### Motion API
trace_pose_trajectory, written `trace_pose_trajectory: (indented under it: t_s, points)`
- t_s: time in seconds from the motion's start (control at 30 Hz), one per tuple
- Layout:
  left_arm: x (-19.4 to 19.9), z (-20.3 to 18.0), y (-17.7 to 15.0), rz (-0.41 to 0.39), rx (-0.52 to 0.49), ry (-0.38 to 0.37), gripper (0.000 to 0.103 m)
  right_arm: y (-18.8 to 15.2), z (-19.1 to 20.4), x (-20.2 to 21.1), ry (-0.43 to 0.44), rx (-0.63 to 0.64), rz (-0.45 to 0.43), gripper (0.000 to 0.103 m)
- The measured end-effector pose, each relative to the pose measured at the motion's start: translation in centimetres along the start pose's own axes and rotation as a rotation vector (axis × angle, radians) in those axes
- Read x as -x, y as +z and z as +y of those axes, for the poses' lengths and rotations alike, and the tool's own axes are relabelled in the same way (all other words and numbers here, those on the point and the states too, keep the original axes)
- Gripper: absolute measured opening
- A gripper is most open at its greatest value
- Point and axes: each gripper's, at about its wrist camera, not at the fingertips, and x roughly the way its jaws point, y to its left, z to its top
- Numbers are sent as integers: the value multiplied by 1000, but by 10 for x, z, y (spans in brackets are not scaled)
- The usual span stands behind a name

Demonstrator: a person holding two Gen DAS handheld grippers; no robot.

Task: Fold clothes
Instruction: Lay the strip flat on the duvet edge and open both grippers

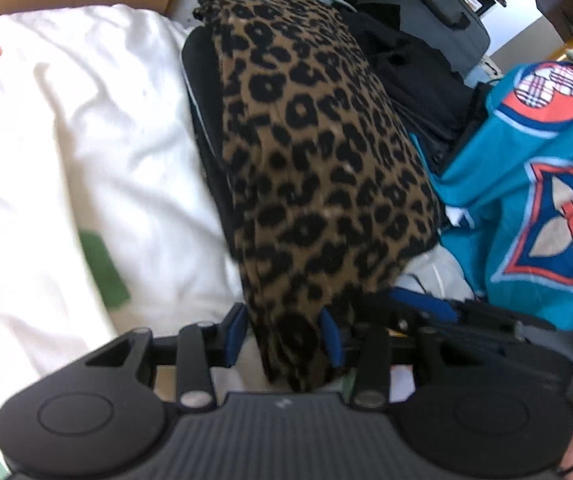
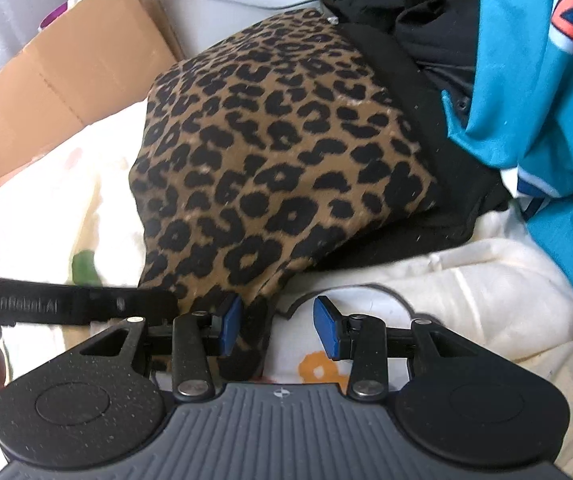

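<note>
left hand-held gripper: pinching leopard-print garment hem, 6 o'clock
right hand-held gripper: spread, hem at left pad
teal jersey: 2 o'clock

leopard-print garment: soft, fuzzy matt cloth
teal garment: smooth printed cloth
white bedding: creased matt cloth
cardboard box: plain brown matt
left gripper: matt black plastic, blue pads
</note>
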Motion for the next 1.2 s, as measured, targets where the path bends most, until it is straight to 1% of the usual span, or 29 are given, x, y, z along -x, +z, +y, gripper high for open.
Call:
trace_pose_trajectory:
  t_s: [0.03,0.07,0.1,0.13,0.17,0.23,0.33,0.5,0.57,0.73,0.8,0.87,0.9,0.93,0.97,1.0,1.03,1.07,1.17,1.2]
  points:
    - [2,-1,-3,-5,0,-2,39,-1,0,1,3,1,3,46]
    - [3,-1,-6,-6,2,-4,31,-3,0,1,9,-2,7,45]
    - [3,-1,-7,1,7,-6,28,-5,0,2,17,-8,13,40]
    - [3,-1,-8,7,10,-8,20,-7,0,2,26,-13,20,34]
    - [3,-1,-10,13,9,-7,13,-9,0,2,37,-19,26,33]
    - [6,-3,-13,19,15,-6,9,-12,1,3,53,-20,38,25]
    - [10,-1,-18,20,33,-8,8,-15,3,5,62,-8,52,19]
    - [13,-2,-19,32,47,10,10,-18,2,12,68,-16,64,16]
    - [17,-2,-18,40,41,25,14,-20,2,14,70,-20,69,16]
    - [27,-3,-16,60,27,62,17,-24,1,20,76,-28,81,16]
    - [34,-2,-15,68,22,79,22,-25,1,24,76,-35,82,16]
    - [44,-3,-12,71,21,105,39,-25,2,29,73,-48,76,18]
    - [49,-4,-9,72,20,118,44,-23,2,32,70,-55,72,18]
    - [54,-5,-7,72,20,131,53,-22,3,35,67,-62,67,19]
    - [59,-7,-5,73,20,143,58,-20,4,38,64,-68,63,19]
    - [64,-8,-2,73,19,156,59,-18,5,40,60,-72,64,22]
    - [69,-9,0,74,19,169,64,-15,7,42,57,-74,67,29]
    - [74,-10,3,74,21,178,69,-12,8,44,53,-77,71,34]
    - [89,-16,12,70,36,170,73,1,11,57,38,-76,62,41]
    - [94,-18,16,67,33,172,75,5,12,61,33,-76,59,53]
